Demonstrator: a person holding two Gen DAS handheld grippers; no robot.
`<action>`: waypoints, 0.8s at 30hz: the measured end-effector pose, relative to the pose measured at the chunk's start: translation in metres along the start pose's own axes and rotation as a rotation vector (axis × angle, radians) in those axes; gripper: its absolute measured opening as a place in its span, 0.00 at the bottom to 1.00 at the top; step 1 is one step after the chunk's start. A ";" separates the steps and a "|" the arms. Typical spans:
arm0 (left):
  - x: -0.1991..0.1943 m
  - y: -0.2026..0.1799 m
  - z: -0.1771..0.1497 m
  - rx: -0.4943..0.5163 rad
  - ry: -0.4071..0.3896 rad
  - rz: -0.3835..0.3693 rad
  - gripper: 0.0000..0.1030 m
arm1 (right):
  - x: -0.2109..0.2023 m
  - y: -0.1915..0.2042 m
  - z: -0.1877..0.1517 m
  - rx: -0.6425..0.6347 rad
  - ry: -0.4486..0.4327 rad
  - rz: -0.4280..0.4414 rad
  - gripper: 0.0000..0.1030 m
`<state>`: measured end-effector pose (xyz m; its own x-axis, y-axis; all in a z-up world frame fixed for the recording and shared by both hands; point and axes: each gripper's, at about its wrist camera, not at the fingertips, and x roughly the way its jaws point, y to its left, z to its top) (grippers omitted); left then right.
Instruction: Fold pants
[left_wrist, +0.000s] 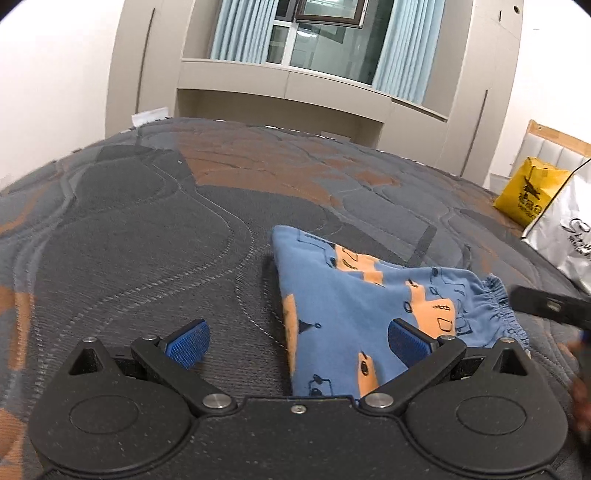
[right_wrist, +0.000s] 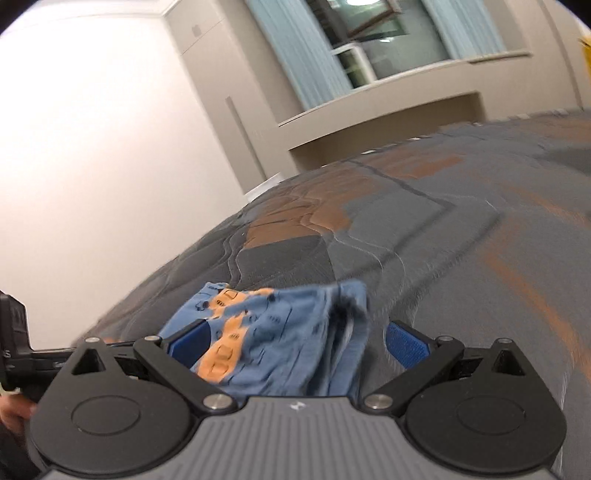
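Small blue pants (left_wrist: 351, 302) with an orange and dark print lie folded into a compact bundle on the bed, elastic waistband to the right in the left wrist view. My left gripper (left_wrist: 295, 341) is open and empty, just above the bundle's near left edge; its right pad (left_wrist: 404, 343) overlaps the cloth. In the right wrist view the pants (right_wrist: 273, 332) lie between my open right gripper's (right_wrist: 295, 345) blue pads, with nothing pinched. The right gripper's body (left_wrist: 550, 304) shows at the right edge of the left wrist view.
The bed has a grey and orange quilted cover (left_wrist: 155, 229). A yellow bag (left_wrist: 528, 192) and a white bag (left_wrist: 569, 232) stand at the bed's right side. Beige cabinets (left_wrist: 280, 88) and a curtained window (left_wrist: 325, 37) are behind the bed.
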<state>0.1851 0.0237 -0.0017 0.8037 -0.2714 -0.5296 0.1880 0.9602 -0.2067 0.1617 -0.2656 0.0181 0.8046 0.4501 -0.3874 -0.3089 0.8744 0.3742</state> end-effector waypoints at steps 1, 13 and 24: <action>0.002 0.001 -0.002 -0.004 0.006 -0.018 1.00 | 0.009 -0.001 0.005 -0.037 0.014 -0.018 1.00; 0.009 0.004 -0.013 -0.040 0.014 -0.130 1.00 | 0.043 -0.040 0.005 0.172 0.108 0.054 1.00; 0.006 0.000 -0.010 -0.057 0.044 -0.132 0.90 | 0.034 -0.046 -0.001 0.264 0.079 0.144 0.78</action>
<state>0.1845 0.0216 -0.0135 0.7484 -0.3992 -0.5296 0.2574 0.9108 -0.3227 0.2030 -0.2903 -0.0138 0.7172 0.5877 -0.3746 -0.2666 0.7280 0.6316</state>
